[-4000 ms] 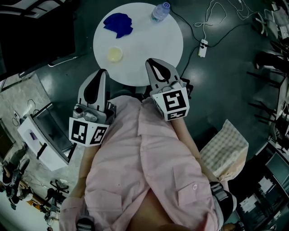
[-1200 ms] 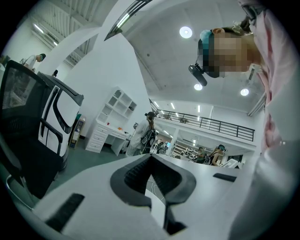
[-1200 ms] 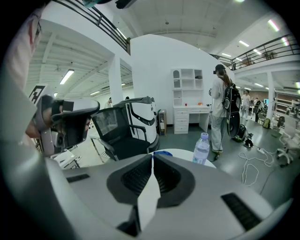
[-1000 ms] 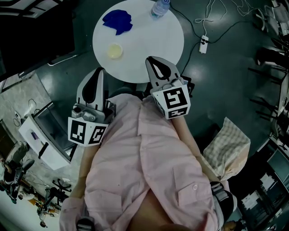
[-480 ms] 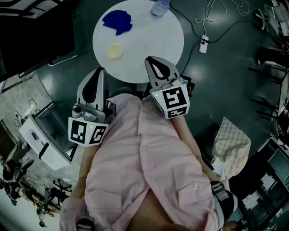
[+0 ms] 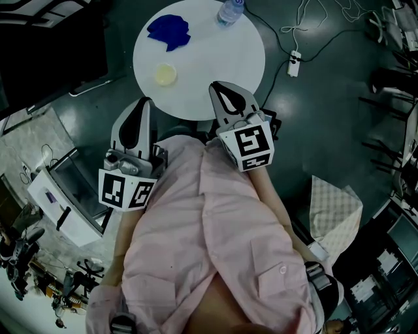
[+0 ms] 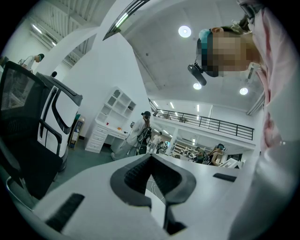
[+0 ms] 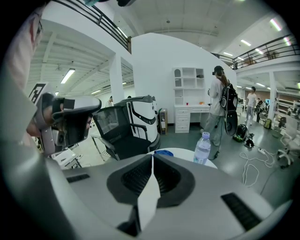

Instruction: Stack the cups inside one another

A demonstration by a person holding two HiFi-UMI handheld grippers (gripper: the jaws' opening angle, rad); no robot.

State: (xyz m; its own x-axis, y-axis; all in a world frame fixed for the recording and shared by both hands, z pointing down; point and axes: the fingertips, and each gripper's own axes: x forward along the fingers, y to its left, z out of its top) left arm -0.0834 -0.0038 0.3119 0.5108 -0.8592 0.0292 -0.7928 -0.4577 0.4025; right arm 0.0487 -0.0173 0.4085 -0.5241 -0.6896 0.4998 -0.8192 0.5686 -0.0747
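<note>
While shut and empty, poised by the surface's near edge: left tongs, right tongs. Yellowish cup near left edge.

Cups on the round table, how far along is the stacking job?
Done: unclear. From above only one pale yellow cup shows on the round table, possibly a nested stack, with a blue object and a bottle. In hand: nothing; the left gripper and right gripper are shut, empty, near the table's near edge. Left: cannot tell.
</note>
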